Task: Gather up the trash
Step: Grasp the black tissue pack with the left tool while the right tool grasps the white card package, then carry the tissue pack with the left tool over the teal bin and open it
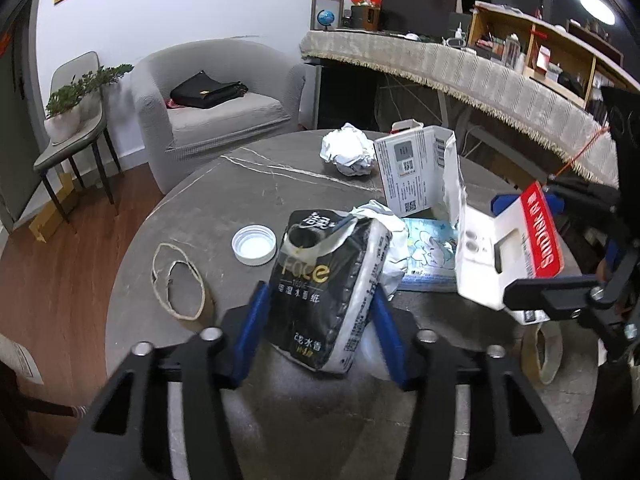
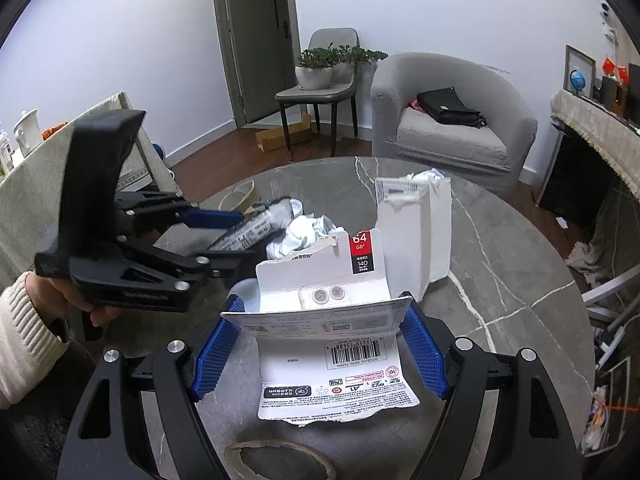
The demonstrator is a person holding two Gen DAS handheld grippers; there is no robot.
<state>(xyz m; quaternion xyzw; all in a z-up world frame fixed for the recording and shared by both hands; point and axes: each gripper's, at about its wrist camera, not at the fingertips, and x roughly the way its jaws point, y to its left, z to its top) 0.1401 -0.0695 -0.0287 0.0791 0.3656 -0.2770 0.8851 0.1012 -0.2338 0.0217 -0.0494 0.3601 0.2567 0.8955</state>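
My left gripper [image 1: 318, 304] is shut on a black tissue pack [image 1: 320, 288], its blue pads against both sides, just above the grey round table [image 1: 208, 208]. My right gripper [image 2: 320, 320] is shut on a torn white memory-card package [image 2: 328, 320], which also shows at the right in the left wrist view [image 1: 508, 248]. On the table lie a crumpled white paper ball [image 1: 348, 150], a torn white box [image 1: 416, 168], a white lid [image 1: 254, 245], a light blue wipes pack [image 1: 430, 254] and a tape ring [image 1: 178, 280].
A second tape ring [image 2: 280, 460] lies near the table's front edge. A grey armchair [image 1: 208, 96] with a black bag, a chair with potted plants [image 1: 72, 120] and a cloth-covered desk [image 1: 460, 68] stand beyond the table.
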